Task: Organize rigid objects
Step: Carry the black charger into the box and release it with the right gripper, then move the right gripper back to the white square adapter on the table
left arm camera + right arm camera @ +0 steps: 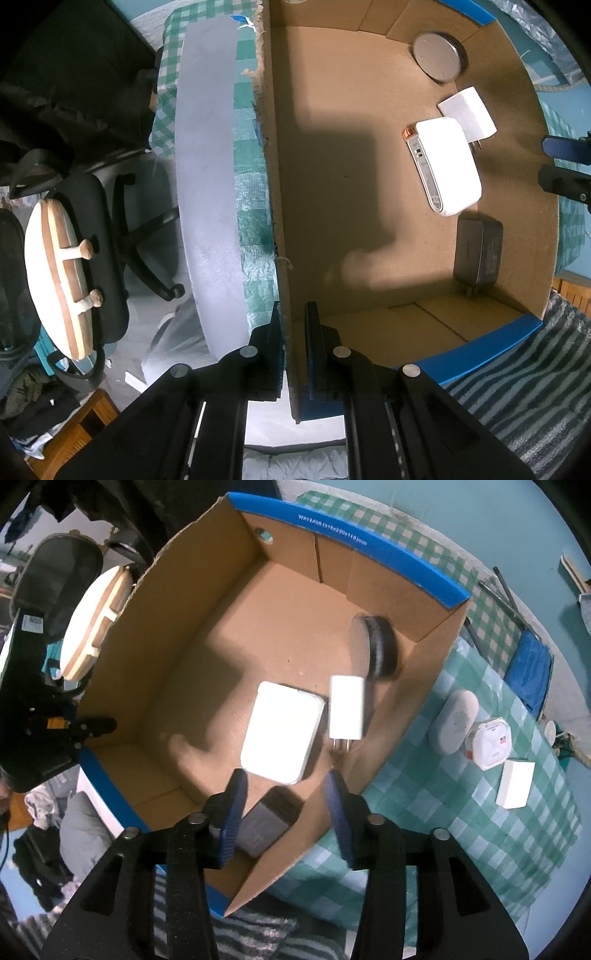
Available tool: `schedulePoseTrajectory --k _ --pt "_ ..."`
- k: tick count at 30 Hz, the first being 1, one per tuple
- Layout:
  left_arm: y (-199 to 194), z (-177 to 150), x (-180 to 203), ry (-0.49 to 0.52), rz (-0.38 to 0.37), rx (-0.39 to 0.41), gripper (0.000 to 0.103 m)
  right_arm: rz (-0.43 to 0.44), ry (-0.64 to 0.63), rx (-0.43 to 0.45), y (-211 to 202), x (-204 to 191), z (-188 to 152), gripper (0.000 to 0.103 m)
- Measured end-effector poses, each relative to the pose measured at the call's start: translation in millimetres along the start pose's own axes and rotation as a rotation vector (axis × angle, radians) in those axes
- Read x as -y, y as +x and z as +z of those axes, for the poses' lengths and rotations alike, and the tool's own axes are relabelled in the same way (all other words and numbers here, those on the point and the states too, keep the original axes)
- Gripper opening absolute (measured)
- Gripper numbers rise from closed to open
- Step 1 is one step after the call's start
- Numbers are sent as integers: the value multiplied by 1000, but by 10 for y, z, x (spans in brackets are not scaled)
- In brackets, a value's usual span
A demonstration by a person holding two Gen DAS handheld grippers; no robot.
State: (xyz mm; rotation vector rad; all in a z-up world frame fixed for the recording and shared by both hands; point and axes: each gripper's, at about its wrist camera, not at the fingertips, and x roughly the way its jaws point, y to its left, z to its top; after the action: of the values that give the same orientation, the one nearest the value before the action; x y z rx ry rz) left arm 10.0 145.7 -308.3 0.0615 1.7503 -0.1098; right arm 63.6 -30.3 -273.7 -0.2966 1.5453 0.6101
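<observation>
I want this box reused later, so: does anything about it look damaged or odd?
Yes. The cardboard box has a ragged, torn top edge on the wall that the left gripper clamps. Its other rims carry a neat blue band. The items inside look intact.

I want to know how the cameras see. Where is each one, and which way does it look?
Left wrist: on the left gripper, looking down; its shut fingers pinch the cardboard box wall.
Right wrist: on the right gripper, looking down into the box; open fingers over a dark adapter.
Both show the box, white power bank and white charger.
</observation>
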Motion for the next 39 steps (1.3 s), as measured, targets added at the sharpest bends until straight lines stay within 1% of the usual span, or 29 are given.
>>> schedulePoseTrajectory --k 7,14,17,19,23,28,33,39 --pt "-7 -9 16 -2 4 0 8 -2 0 23 -85 48 -14 58" --pt "-18 -9 4 -9 3 -2 8 -1 6 51 -200 154 -31 58" --pt "-18 -12 -3 -9 4 -2 8 -9 12 65 -261 244 -45 60" --pt "-18 -16 -7 -10 6 -3 8 -11 24 77 -301 337 -62 62" --pt "-31 -21 -13 -16 6 -2 8 -17 57 90 -360 553 -96 63" --pt "-30 -37 -23 -25 6 -2 8 -28 106 93 -391 935 -145 63" --pt "-24 -34 -21 -33 6 -6 8 -57 138 90 -366 1294 -224 63" --pt "-16 -36 -16 -39 12 -9 8 -71 168 74 -277 1733 -297 63"
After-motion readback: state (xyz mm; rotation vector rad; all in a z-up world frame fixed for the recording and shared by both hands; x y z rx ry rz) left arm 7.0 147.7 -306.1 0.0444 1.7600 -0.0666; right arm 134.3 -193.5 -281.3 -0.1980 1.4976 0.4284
